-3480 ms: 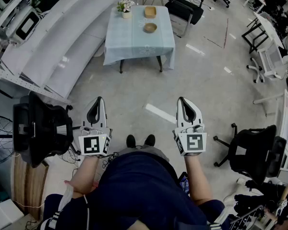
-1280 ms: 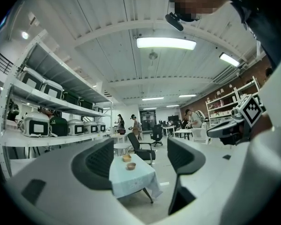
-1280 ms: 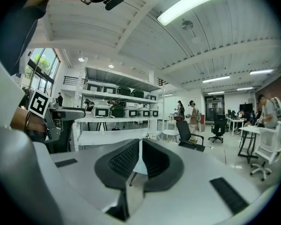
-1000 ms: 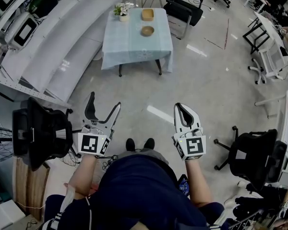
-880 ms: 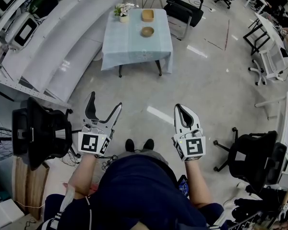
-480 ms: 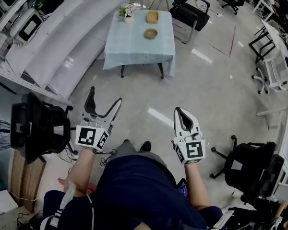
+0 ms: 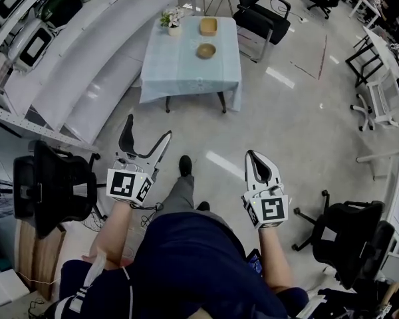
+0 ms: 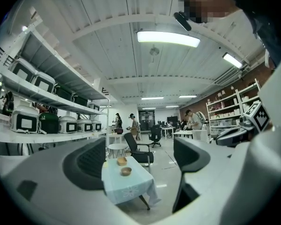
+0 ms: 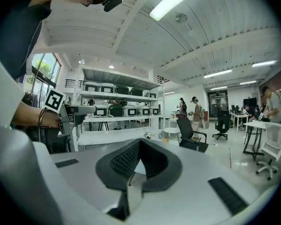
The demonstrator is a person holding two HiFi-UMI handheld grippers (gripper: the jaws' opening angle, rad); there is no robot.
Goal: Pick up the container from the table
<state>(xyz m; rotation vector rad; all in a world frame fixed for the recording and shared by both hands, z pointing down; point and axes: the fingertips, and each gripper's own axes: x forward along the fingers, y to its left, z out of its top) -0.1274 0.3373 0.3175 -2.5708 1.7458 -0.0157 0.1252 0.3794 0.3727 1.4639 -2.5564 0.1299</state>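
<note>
A low table (image 7: 186,72) under a pale blue cloth stands several steps ahead on the floor. On it sit a square wooden container (image 7: 208,26), a round brown bowl (image 7: 206,50) and a small flower pot (image 7: 171,20). My left gripper (image 7: 147,128) is held level in the air, far short of the table, open with nothing between its jaws. In the left gripper view the table (image 8: 131,189), bowl (image 8: 126,171) and square container (image 8: 122,161) show between the spread jaws of the left gripper (image 8: 140,159). My right gripper (image 7: 253,155) is shut and empty; the right gripper (image 9: 139,149) shows its pads meeting.
A black office chair (image 7: 53,185) stands at my left, another (image 7: 349,228) at my right, and a third (image 7: 259,8) behind the table. White shelving (image 7: 73,52) with boxy appliances runs along the left. People stand far off (image 8: 133,123).
The left jaws, shut at first, have spread wide. One leg has stepped forward and both grippers have moved toward the table. The right gripper has stayed shut.
</note>
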